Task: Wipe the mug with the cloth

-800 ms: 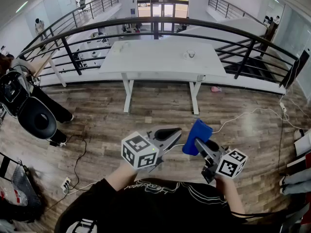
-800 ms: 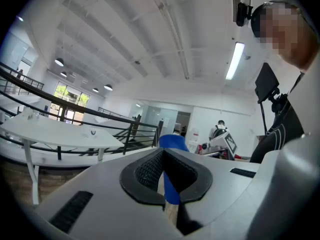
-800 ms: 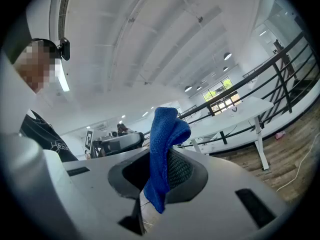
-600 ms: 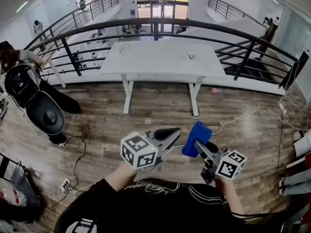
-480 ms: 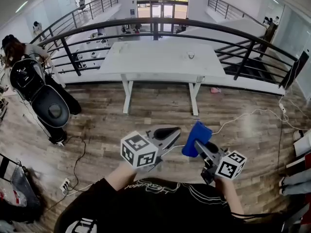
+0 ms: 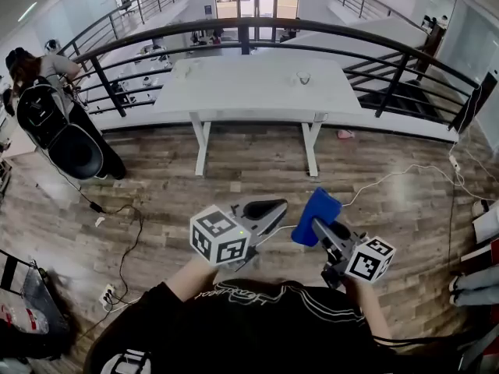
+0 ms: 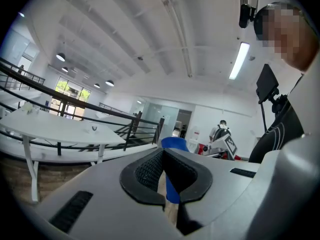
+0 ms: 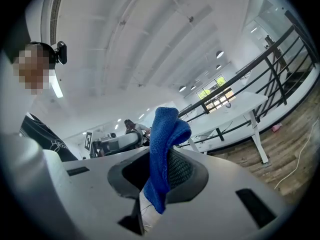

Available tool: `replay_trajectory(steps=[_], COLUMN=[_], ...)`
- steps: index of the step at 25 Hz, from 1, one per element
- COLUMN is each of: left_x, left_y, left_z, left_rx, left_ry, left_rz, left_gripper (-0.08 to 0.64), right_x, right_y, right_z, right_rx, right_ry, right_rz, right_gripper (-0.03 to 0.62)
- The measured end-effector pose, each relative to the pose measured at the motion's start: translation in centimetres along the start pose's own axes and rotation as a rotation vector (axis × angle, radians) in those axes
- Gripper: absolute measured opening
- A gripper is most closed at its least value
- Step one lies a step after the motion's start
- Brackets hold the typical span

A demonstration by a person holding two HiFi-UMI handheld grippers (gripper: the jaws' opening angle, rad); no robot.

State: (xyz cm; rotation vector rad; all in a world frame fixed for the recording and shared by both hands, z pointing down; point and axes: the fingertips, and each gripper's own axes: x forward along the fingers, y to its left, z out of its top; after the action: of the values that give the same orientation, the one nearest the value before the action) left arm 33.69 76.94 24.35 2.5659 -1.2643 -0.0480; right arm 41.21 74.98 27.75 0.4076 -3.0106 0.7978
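Left hand-held gripper held low before torso, jaws pressed together, nothing pinched between them. Right hand-held gripper held just beside it, jaws clamped on blue cloth. Cloth bunched, standing up past jaw tips. Both grippers held over wooden floor, well apart from white surface. Mug seen on far right part of surface, close to dark railing. White cable seen lying on floor, right of grippers. Person with backpack seen at far left.
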Motion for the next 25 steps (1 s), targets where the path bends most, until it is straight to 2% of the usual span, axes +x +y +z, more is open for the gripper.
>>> replay_trajectory(steps=[7, 10, 12, 15, 21, 25], left_x=[2.2, 3.9, 5.6, 9.6, 19.6, 26.0], left_y=[4.6, 8.1, 10.8, 16.9, 32.8, 42.7], left_z=[-0.5, -1.0, -1.0, -0.1, 2.8, 6.2], left_rx=[-0.027, -0.036, -0.022, -0.016, -0.094, -0.101], left_ry=[0.035, 0.043, 0.040, 0.039, 0.075, 0.051], left_rz=[0.034, 0.043, 0.023, -0.004, 0.047, 0.055], left_gripper=[0.008, 0.008, 0.008, 0.008, 0.008, 0.008], right_x=[3.2, 5.9, 8.5, 13.4, 23.6, 30.3], right_y=[-4.6, -8.3, -11.7, -18.1, -32.8, -41.7], right_z=[0.4, 0.9, 1.7, 4.0, 11.4, 16.7], right_rx=[0.046, 0.072, 0.094, 0.116, 0.172, 0.158], right_ry=[0.010, 0.006, -0.004, -0.005, -0.002, 0.009], right_rz=[0.020, 0.033, 0.036, 0.040, 0.033, 0.029], right_gripper=[0.060, 0.060, 0.060, 0.060, 0.060, 0.060])
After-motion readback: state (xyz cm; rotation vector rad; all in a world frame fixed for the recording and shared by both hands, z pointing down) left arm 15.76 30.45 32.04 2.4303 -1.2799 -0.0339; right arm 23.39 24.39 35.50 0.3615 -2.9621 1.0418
